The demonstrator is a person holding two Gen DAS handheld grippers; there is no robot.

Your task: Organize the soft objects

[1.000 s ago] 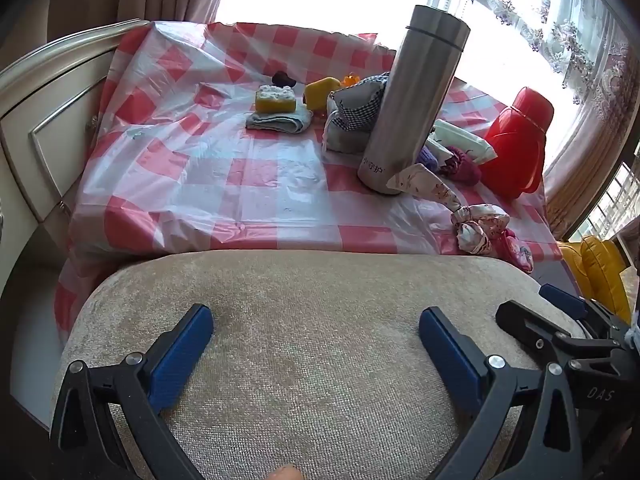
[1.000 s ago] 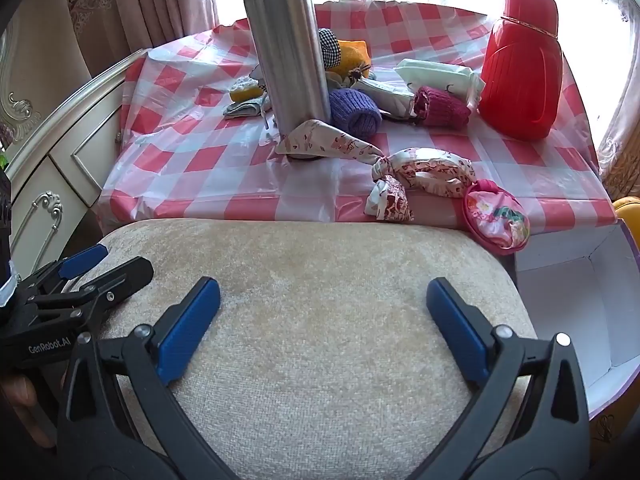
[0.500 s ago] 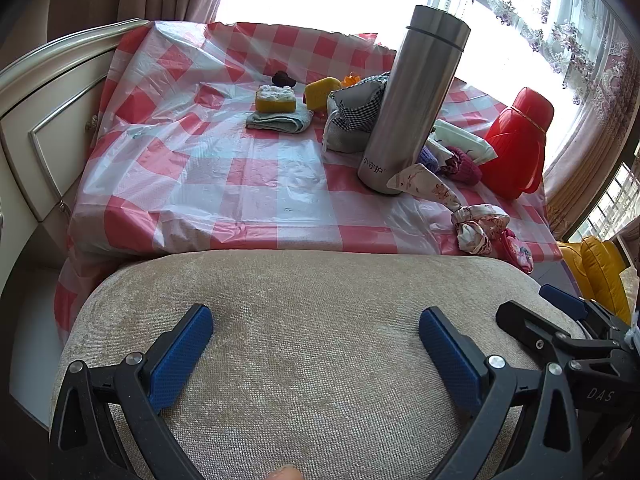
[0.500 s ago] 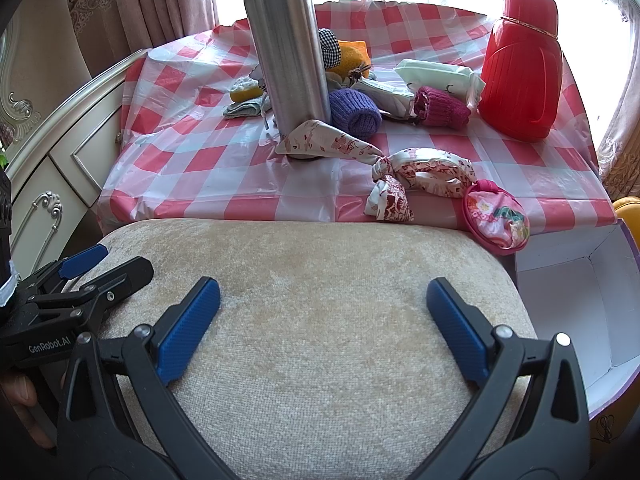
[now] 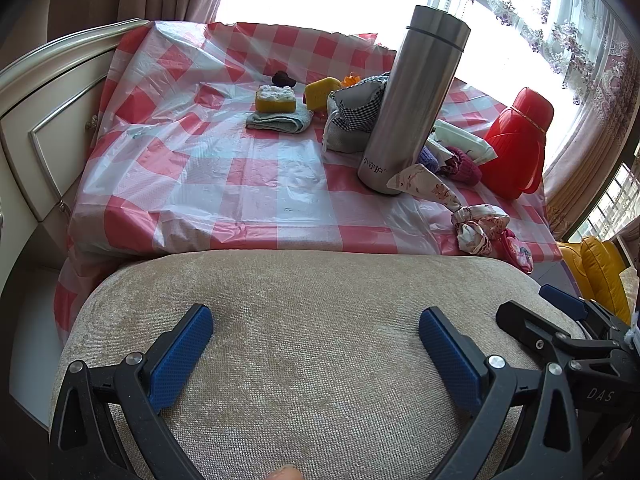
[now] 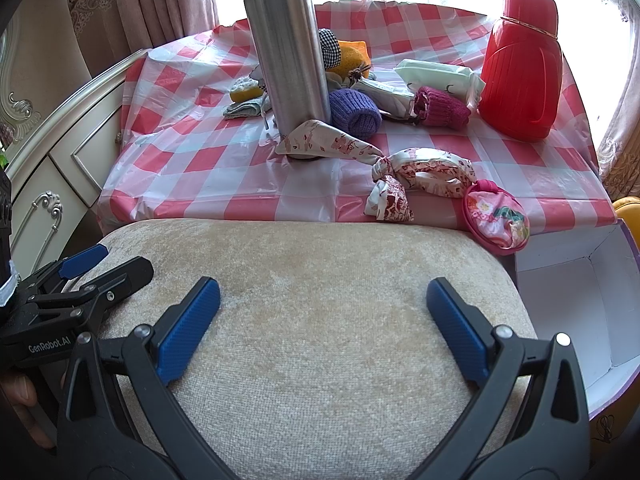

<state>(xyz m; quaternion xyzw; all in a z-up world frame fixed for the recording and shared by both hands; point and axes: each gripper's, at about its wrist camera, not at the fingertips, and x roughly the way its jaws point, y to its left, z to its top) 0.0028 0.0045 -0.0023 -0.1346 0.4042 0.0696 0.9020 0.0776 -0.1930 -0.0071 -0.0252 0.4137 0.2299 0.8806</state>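
Both the left gripper (image 5: 316, 328) and right gripper (image 6: 323, 300) hover wide open and empty over a beige cushion (image 6: 312, 300); beyond, on the checked table (image 5: 248, 176), the knotted floral cloth (image 6: 416, 172) looks light and limp, best pinched at its knot, well short of the steel flask (image 6: 286, 48).

The left gripper (image 5: 316, 332) and the right gripper (image 6: 323, 306) sit side by side, level and pointing forward, each with its blue-padded fingers (image 5: 182, 354) spread wide and holding nothing.
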